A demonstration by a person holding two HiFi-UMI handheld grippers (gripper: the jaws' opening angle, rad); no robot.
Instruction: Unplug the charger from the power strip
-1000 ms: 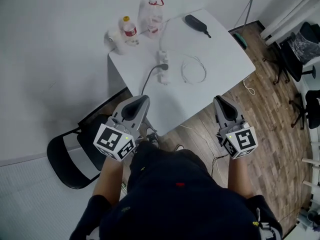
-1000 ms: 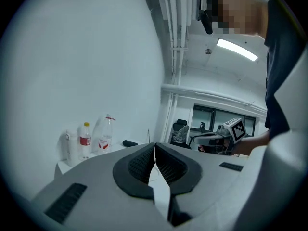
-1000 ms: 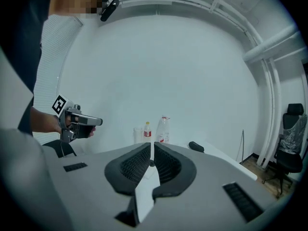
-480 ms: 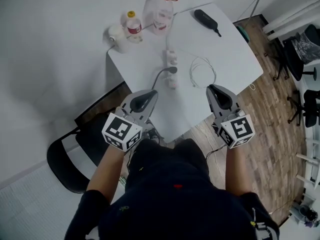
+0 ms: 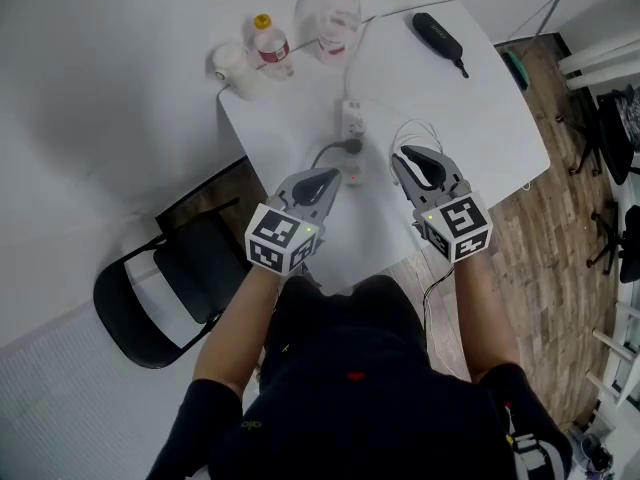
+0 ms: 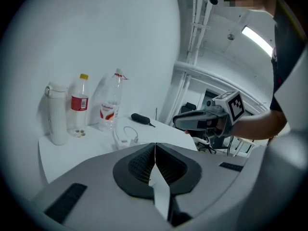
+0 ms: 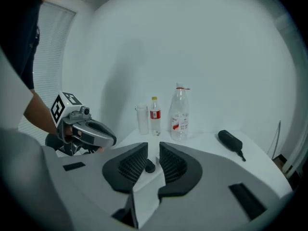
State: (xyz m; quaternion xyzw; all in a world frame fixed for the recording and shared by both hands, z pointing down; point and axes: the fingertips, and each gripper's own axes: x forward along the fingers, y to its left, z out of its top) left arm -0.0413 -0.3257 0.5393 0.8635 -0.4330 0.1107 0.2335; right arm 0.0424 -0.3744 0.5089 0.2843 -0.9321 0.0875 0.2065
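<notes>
Charger [image 5: 352, 148]: plugged into the power strip [image 5: 351, 120] on the tabletop [image 5: 470, 108] — just ahead of both grippers, showing through the right jaws' gap, untouched.
Right gripper [image 5: 413, 158]: jaws opening, narrowly apart.
Left gripper [image 5: 322, 180]: jaws pressed together — empty.
Pose: both reach forward, tipped slightly down.

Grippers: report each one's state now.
Left gripper: fingers shut, holding nothing.
Right gripper: fingers slightly apart and opening; charger plug shows in the gap, not gripped.

Black charger [image 5: 351, 148] in white power strip [image 5: 352, 116]
</notes>
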